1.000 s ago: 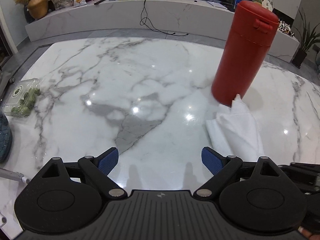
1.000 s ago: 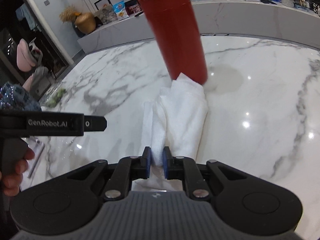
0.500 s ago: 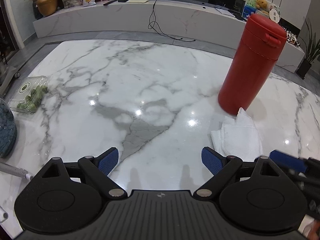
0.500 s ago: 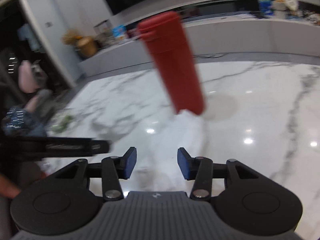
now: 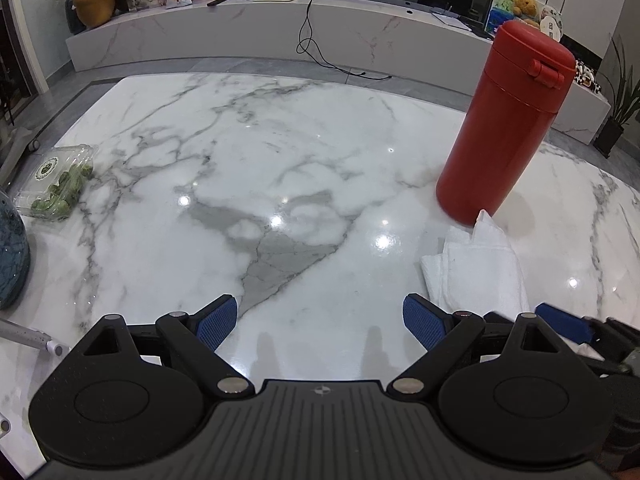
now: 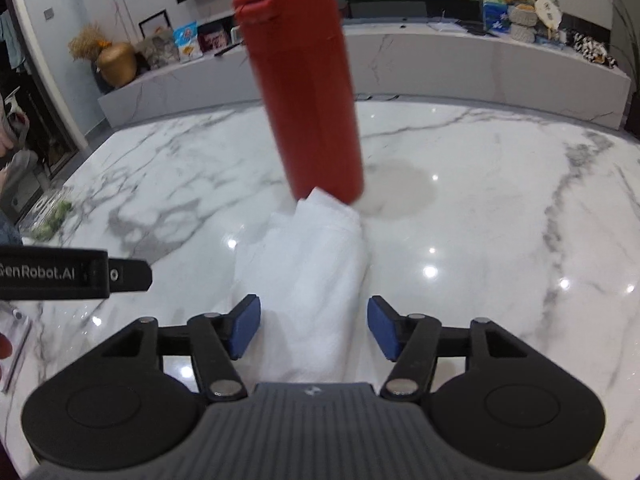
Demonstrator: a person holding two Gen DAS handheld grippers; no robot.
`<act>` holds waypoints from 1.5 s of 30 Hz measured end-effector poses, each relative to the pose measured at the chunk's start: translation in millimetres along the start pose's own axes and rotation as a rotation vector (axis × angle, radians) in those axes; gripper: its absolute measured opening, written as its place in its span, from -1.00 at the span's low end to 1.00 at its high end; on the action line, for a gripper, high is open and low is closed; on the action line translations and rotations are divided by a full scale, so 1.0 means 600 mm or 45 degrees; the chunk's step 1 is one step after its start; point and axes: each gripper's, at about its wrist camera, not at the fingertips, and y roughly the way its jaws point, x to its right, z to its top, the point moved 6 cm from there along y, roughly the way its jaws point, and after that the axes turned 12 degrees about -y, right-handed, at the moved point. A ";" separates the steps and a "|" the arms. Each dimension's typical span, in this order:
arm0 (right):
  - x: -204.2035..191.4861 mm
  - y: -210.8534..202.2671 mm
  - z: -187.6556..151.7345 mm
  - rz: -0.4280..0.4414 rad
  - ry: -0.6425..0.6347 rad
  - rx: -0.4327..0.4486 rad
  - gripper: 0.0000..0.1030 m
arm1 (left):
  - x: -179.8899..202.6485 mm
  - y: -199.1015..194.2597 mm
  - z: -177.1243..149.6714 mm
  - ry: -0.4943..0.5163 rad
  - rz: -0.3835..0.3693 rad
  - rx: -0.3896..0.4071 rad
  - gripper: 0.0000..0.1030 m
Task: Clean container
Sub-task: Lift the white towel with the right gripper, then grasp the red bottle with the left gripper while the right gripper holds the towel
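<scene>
We see red bottle (image 6: 308, 92) upright on marble table (image 5: 280, 152), lid shut, toward table's right side. White cloth (image 6: 308, 272) lies folded on table, far tip touching bottle's base. Right claw (image 6: 314, 326): jaws opening, pads apart either side of cloth, not pressing it. Left claw (image 5: 320, 320): jaws wide apart, nothing between. Clear box of greens (image 5: 56, 184) near table's left edge.
</scene>
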 end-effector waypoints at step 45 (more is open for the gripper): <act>0.123 -0.049 -0.045 -0.104 0.039 -0.104 -0.31 | 0.174 0.000 0.014 0.195 -0.352 0.316 0.79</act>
